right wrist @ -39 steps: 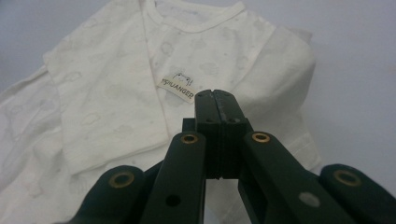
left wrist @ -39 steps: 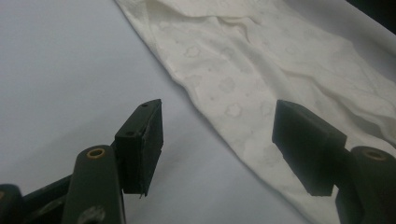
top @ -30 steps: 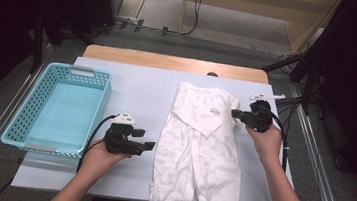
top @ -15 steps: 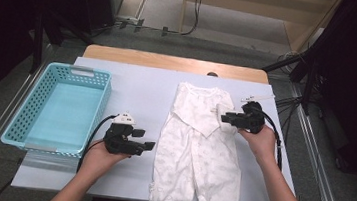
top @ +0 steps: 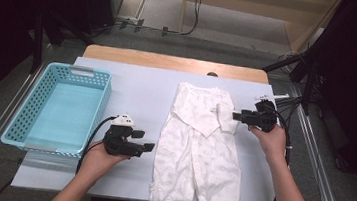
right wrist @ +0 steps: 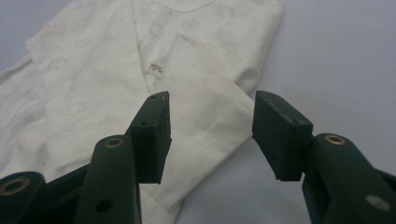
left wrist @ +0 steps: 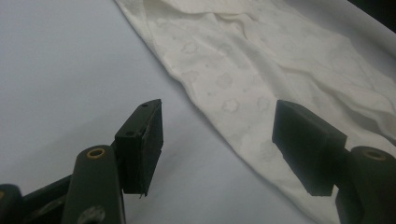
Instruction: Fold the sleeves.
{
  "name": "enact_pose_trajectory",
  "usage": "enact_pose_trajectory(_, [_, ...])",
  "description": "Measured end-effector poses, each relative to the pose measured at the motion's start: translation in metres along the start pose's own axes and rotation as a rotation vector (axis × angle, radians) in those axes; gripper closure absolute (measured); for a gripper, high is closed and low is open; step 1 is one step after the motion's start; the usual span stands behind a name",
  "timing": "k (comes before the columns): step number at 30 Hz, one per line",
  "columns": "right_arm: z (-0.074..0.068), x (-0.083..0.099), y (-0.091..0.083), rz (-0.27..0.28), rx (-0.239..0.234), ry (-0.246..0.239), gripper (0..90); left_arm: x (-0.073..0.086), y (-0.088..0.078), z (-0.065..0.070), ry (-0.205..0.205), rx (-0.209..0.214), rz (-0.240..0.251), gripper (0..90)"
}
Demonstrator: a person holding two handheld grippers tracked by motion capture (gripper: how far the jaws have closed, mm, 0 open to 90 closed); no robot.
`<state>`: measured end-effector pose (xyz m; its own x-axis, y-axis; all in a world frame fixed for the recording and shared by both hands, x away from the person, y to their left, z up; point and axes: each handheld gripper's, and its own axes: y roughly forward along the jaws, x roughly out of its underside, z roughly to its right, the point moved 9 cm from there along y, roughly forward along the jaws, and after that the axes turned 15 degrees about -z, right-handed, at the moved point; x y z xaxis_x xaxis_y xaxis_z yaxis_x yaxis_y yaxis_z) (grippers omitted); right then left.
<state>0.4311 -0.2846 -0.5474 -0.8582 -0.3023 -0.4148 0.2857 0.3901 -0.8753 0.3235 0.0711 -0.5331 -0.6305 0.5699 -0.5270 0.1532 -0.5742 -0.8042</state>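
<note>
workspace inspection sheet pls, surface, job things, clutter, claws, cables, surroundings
surface: white sheet over a wooden table.
job's things: white baby romper lies flat, sleeve folded across its chest; turquoise basket at left holds nothing.
clutter: nothing seen.
claws: left claw open beside the romper's edge, off the cloth; right claw has just been opening, jaws apart over the folded sleeve, not pressing it.
cables: black cable trails from the left claw; more cables at the table's right edge.
surroundings: grey floor, dark stands.

Right gripper (top: pixel 237 117) slid left over the romper (top: pixel 198 153) edge, and its jaws have just been opening, folded sleeve (right wrist: pixel 205 121) lying loose between them.
</note>
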Motion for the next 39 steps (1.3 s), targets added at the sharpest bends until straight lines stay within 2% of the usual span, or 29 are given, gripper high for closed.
enact_pose_trajectory(6, [0.012, -0.001, 0.006, -0.006, 0.023, 0.029, 41.8, 0.004, 0.000, 0.002, 0.000, -0.002, -0.003, 33.9])
enact_pose_trajectory(15, [0.019, -0.004, 0.021, -0.017, 0.007, 0.048, 40.8, 0.009, 0.001, 0.005, -0.001, -0.007, -0.017, 33.9])
enact_pose_trajectory(19, [0.020, -0.004, 0.026, -0.029, 0.008, 0.044, 47.7, 0.010, 0.001, 0.004, -0.003, -0.010, -0.014, 33.9])
enact_pose_trajectory(21, [0.018, -0.004, 0.026, -0.036, -0.005, 0.051, 56.5, 0.011, 0.001, 0.004, -0.007, -0.012, -0.015, 33.9])
enact_pose_trajectory(28, [0.012, -0.005, 0.019, -0.043, 0.018, 0.030, 81.3, 0.011, 0.001, 0.004, -0.005, -0.011, -0.014, 33.9])
enact_pose_trajectory(30, [0.009, -0.005, 0.017, -0.056, 0.021, 0.030, 84.4, 0.011, 0.000, 0.004, -0.005, -0.012, -0.015, 34.0])
enact_pose_trajectory(39, [-0.005, -0.014, 0.002, -0.008, -0.005, 0.003, 85.9, 0.011, 0.000, 0.003, -0.008, -0.015, -0.015, 33.9])
